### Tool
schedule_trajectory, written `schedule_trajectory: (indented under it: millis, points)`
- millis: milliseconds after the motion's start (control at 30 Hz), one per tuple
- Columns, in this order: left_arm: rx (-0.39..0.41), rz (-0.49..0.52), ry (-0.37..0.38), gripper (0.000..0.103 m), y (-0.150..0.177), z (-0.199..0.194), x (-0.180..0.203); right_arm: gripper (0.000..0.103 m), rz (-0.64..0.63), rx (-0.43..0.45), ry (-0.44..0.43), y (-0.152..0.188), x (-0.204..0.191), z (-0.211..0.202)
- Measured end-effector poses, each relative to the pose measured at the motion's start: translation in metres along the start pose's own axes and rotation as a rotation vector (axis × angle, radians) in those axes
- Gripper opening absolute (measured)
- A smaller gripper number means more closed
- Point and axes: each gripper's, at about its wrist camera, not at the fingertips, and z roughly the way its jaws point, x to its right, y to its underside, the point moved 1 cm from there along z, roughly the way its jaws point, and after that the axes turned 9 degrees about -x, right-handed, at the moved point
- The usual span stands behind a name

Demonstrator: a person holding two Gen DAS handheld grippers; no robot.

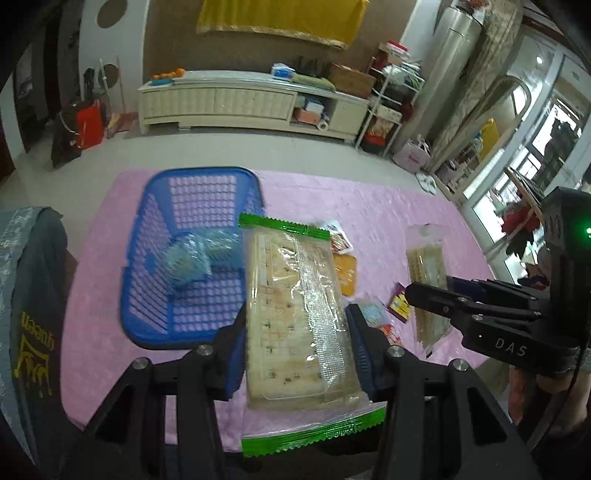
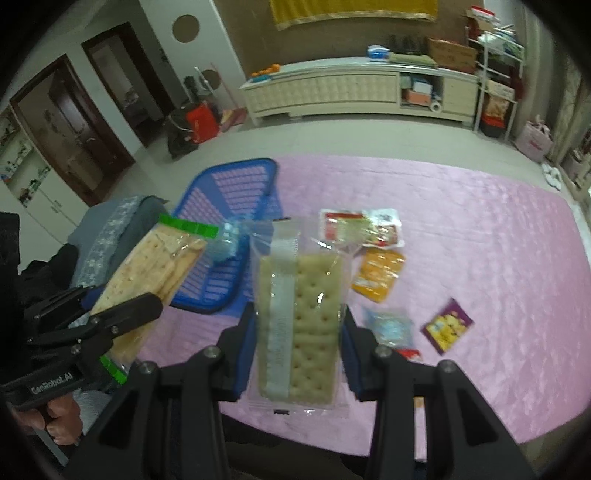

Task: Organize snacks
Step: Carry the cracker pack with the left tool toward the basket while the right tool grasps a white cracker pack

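Covering the surface is a pink quilted cloth; a cream sideboard is seen far off. Two cracker packs are held aloft: a green-edged pack clamped in the left claw, a clear pack clamped in the right claw. One blue basket sits at left, with five small packets counted at right.

both wrist views angled down, close above table, sharing basket

pink tablecloth, cream cabinet, yellow cloth
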Motion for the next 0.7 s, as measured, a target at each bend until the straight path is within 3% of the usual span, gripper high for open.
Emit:
schedule_trajectory:
  millis: [400,700]
  points:
    - [0.006,-0.050,-0.018,0.046,-0.014,0.004,-0.062,0.046,-0.084,-0.058,-0.054,-0.037,-0.063,0.052]
    - [-0.045,-0.076,-0.007,0.046,-0.025,0.035,-0.089,0.046,-0.097,-0.115,-0.074,-0.057,-0.079,0.091]
